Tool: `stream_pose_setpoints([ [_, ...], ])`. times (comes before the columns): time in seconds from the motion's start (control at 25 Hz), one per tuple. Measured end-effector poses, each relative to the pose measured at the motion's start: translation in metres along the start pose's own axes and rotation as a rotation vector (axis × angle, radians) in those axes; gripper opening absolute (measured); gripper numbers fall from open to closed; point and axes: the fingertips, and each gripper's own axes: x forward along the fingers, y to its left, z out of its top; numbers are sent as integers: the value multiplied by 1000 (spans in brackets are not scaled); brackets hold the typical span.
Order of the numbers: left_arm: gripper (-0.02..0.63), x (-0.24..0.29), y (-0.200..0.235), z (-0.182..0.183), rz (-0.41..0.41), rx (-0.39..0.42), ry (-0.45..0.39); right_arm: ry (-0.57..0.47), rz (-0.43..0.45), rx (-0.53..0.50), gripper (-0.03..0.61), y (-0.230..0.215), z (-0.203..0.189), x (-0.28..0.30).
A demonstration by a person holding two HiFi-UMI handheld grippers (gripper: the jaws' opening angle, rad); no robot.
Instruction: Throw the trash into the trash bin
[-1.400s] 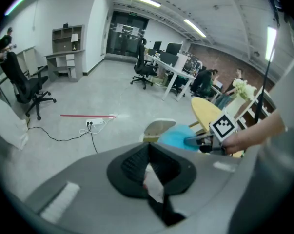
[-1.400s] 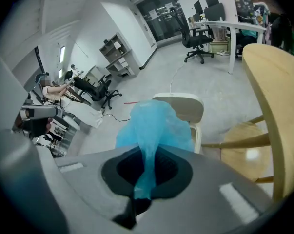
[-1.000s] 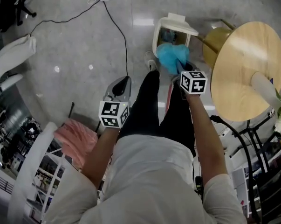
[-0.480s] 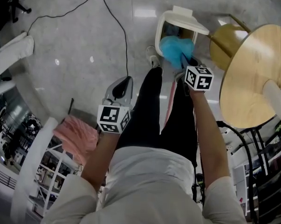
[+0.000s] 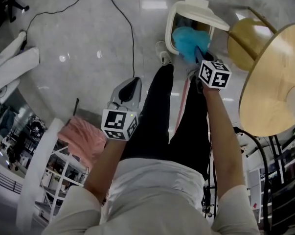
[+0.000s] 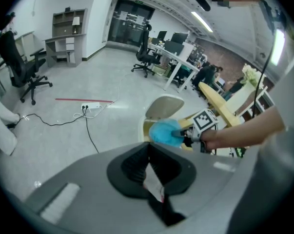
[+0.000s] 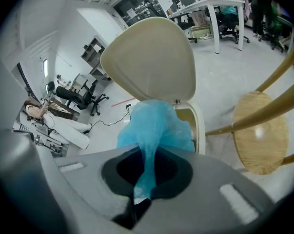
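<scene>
A cream trash bin (image 5: 172, 14) stands on the floor by the person's feet with its lid (image 7: 151, 57) swung up. My right gripper (image 5: 200, 58) is shut on the neck of a crumpled blue plastic bag (image 5: 188, 39), which hangs over the bin's mouth. In the right gripper view the blue bag (image 7: 156, 126) bulges just in front of the right gripper (image 7: 147, 155) and hides most of the bin's opening (image 7: 199, 123). My left gripper (image 5: 126, 93) hangs over the floor left of the legs, jaws together, holding nothing. The left gripper (image 6: 149, 155) looks toward the bin (image 6: 159, 108) and blue bag (image 6: 165, 132).
A round wooden table (image 5: 277, 82) and a gold stool (image 5: 245, 35) crowd the bin's right side. The person's black-trousered legs (image 5: 159, 106) stand between the grippers. A black cable (image 5: 130, 28) runs across the grey floor; a pink cloth (image 5: 83, 138) lies on a white rack at left.
Both grippers have sunk toward the floor. The right one has carried the blue bag closer to the bin, so the bag now covers its mouth.
</scene>
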Motion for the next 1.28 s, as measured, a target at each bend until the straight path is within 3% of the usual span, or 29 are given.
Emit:
stream_pose_setpoints([
  [0.12,5,7,-2,-5,-11,3,19,-4,-13,5,9,-6,-1,6],
  [0.36,5,13,-6,-9,-30,7,37,-2,-5,3,141,-7,-1,13],
  [0.56,5,19,-7,-12,-29,4,42,0,-3,-2,172,-11,-3,16],
  [1.0,5,15,-19,-12,-17,2,35,12,-10,-34,172,-8,-5,-7],
  [1.28,5,1,-32,8,-9,18,-10,-18,-12,-91,86,12,9,-48],
])
